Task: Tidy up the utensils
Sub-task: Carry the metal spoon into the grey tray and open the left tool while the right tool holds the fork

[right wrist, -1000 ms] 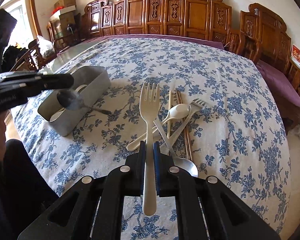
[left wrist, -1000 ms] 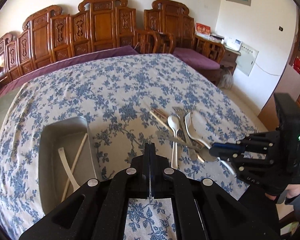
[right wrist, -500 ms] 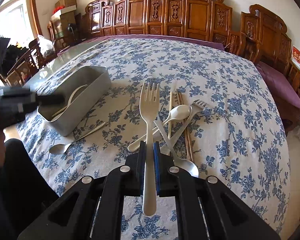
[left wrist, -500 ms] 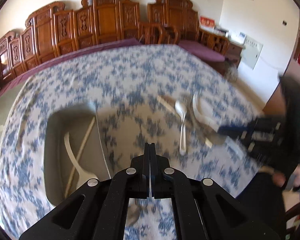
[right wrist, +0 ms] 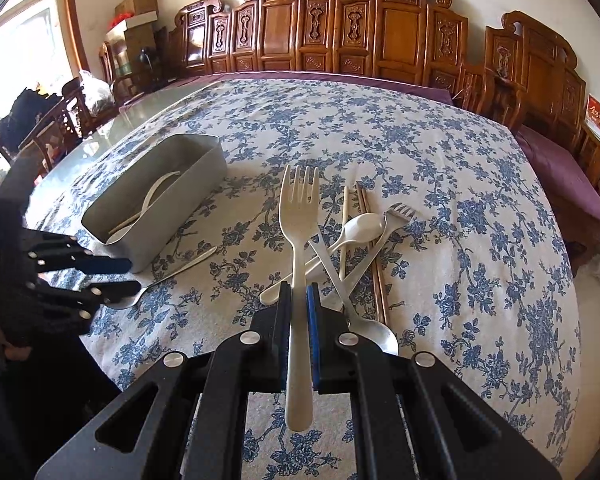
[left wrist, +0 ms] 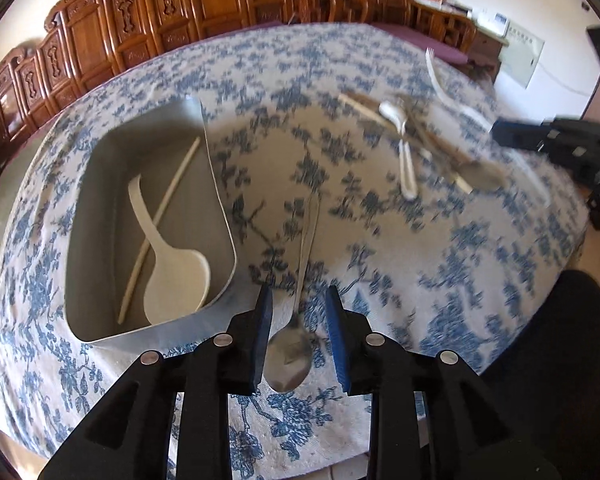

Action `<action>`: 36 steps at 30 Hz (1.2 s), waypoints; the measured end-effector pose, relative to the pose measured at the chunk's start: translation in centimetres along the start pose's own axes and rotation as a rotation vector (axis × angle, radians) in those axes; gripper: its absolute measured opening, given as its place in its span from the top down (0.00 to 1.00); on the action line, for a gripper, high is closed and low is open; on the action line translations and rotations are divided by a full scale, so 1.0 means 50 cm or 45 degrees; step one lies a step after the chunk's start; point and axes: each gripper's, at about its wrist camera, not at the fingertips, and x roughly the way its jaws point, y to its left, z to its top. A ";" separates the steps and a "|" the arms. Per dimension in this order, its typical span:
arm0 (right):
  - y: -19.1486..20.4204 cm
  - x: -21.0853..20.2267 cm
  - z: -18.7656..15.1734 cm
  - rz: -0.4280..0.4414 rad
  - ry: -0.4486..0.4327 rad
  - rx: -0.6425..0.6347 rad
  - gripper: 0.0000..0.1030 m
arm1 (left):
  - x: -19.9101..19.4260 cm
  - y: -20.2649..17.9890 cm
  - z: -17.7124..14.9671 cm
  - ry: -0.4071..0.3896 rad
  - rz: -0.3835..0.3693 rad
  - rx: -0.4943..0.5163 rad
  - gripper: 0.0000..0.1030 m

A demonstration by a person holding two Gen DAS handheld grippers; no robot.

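My left hand-held gripper [left wrist: 298, 308] is released, its 2 fingers spread apart above the bowl of a metal spoon [left wrist: 290, 354] that lies flat on the blue-flowered tabletop [left wrist: 420, 264], handle pointing away from me. The spoon sits just beside the near corner of the grey tray [left wrist: 220, 200], outside it. Inside that tray lie a white flat spoon [left wrist: 172, 268] and 1 pale chopstick [left wrist: 160, 224], crossing each other.

My right hand-held gripper [right wrist: 298, 300] is clenched on the handle of a white fork [right wrist: 299, 216], tines pointing forward and held above the cloth. Below and beyond it a loose pile stays on the tabletop: a white spoon [right wrist: 360, 228], a metal fork [right wrist: 398, 213], another metal spoon [right wrist: 374, 336] and several chopsticks [right wrist: 370, 240], all overlapping. From this side the tray [right wrist: 180, 196] is to the left, well apart from the pile, with the left hand-held gripper [right wrist: 120, 276] near its closest end.
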 end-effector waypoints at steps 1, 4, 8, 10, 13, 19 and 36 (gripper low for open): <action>0.000 0.000 0.000 0.000 0.001 -0.001 0.91 | 0.012 0.001 -0.001 0.023 0.001 -0.008 0.76; 0.000 0.002 -0.001 0.002 0.005 -0.004 0.91 | 0.031 0.001 -0.001 0.056 -0.009 -0.020 0.81; 0.000 0.004 -0.002 0.003 0.006 -0.004 0.91 | 0.046 -0.002 0.005 0.080 0.009 -0.013 0.85; 0.000 0.004 -0.002 0.003 0.007 -0.004 0.91 | 0.048 -0.001 0.011 0.089 0.003 -0.021 0.93; 0.000 0.004 -0.002 0.002 0.006 -0.004 0.91 | 0.049 -0.007 0.012 0.100 0.007 -0.003 0.98; -0.001 0.004 -0.002 0.003 0.007 -0.004 0.91 | 0.030 -0.016 0.014 0.073 -0.009 -0.010 0.99; 0.034 0.015 0.017 0.036 -0.006 -0.023 0.91 | -0.095 0.043 0.114 -0.171 -0.021 -0.108 0.98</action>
